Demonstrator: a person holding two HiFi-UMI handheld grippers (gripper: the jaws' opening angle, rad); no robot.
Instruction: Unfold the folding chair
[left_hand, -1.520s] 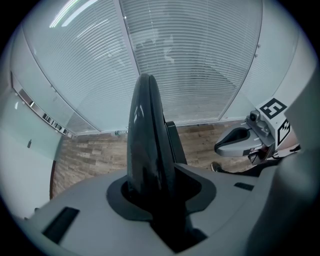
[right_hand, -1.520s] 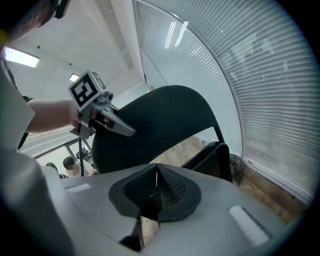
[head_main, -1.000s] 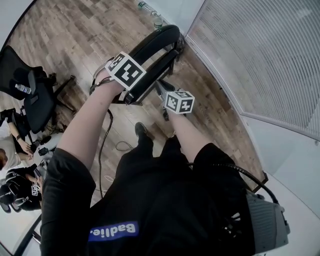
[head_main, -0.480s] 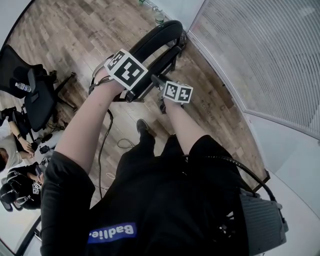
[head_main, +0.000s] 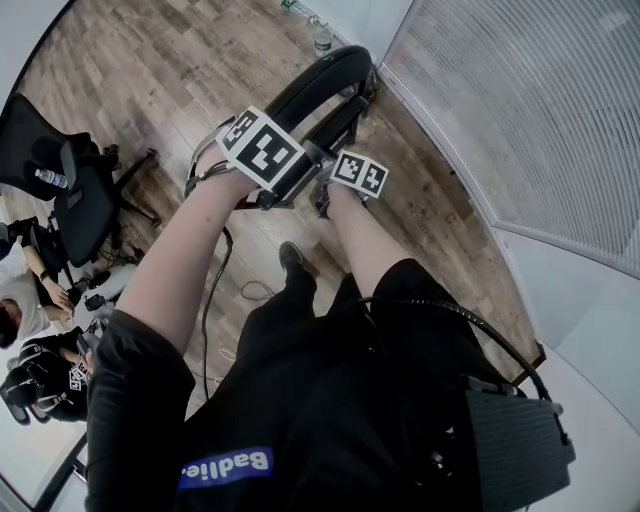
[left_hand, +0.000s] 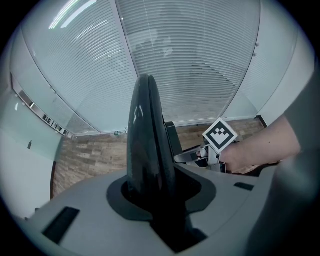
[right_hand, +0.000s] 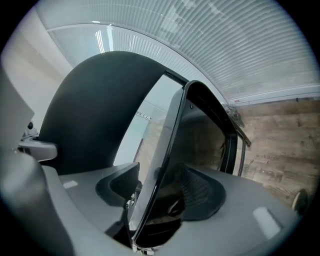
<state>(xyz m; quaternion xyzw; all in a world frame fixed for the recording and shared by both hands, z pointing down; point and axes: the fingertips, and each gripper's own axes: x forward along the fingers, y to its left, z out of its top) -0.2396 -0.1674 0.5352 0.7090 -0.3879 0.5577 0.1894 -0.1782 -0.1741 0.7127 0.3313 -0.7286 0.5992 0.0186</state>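
Standing folded on the wood floor (head_main: 150, 60) right by the blinds (head_main: 520, 110), the folding chair (head_main: 320, 80) has its curved top edge clamped in the left gripper (left_hand: 155, 197). The right gripper (right_hand: 160, 200) jaws have just been opening. They sit loose around a thin frame edge, not squeezing it.

Holding the folding chair (head_main: 322, 82) by its curved back edge with left gripper (left_hand: 152, 200), jaws tight on it, left forearm (head_main: 185, 260) stretched out over the chair. Just been opening right gripper (right_hand: 155, 200) jaws around a thin edge of the chair, pads off it, right forearm (head_main: 360, 235) alongside the left.
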